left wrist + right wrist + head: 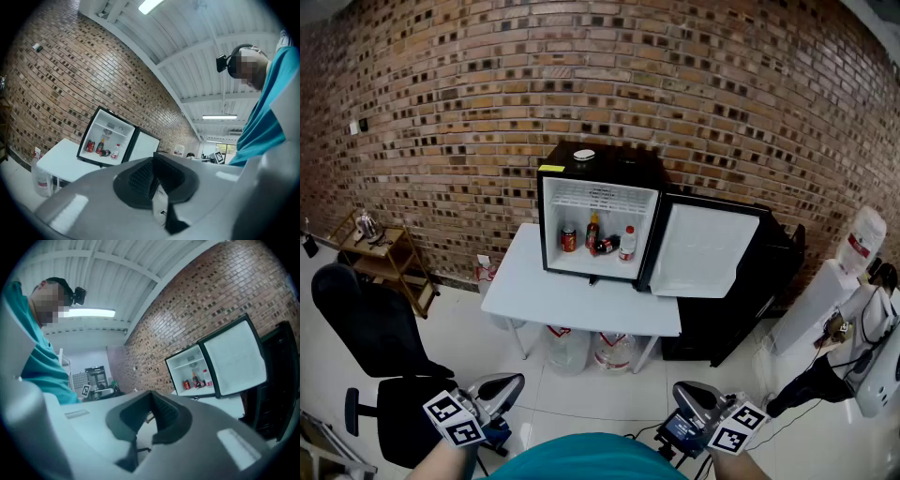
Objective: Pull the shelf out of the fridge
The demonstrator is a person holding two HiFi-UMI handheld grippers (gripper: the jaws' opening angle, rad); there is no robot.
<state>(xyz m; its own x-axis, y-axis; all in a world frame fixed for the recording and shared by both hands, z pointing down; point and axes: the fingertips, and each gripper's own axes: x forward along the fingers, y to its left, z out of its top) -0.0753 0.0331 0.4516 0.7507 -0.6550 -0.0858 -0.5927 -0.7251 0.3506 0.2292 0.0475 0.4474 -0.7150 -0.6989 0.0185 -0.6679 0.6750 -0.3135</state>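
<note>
1. The shelf [602, 198] is seen high inside the open fridge [598, 159], which stands on the worktop [572, 302]. Both claws are held low by the body, well apart from it. The task is judged not begun.
2. The left claw [518, 380] and the right claw [679, 388] are each found pressed together, with nothing pinched. If they are not spread before the shelf's front edge is met, the wire is likely to be pushed deeper and not gripped.
3. No brace on the fridge is seen. If the shelf binds in its rails and is pulled hard, the fridge may be dragged toward the worktop's front edge.
4. A can [569, 239] and bottles [626, 244] are stored below the shelf, one bottle apparently lying down. They may be toppled if the shelf is tipped downward or a claw is brought in too low.
5. The door [708, 251] is open at the right. It may be struck by the right claw on approach.
6. A chair [380, 342] stands at the left and may be bumped while the fridge is approached.
</note>
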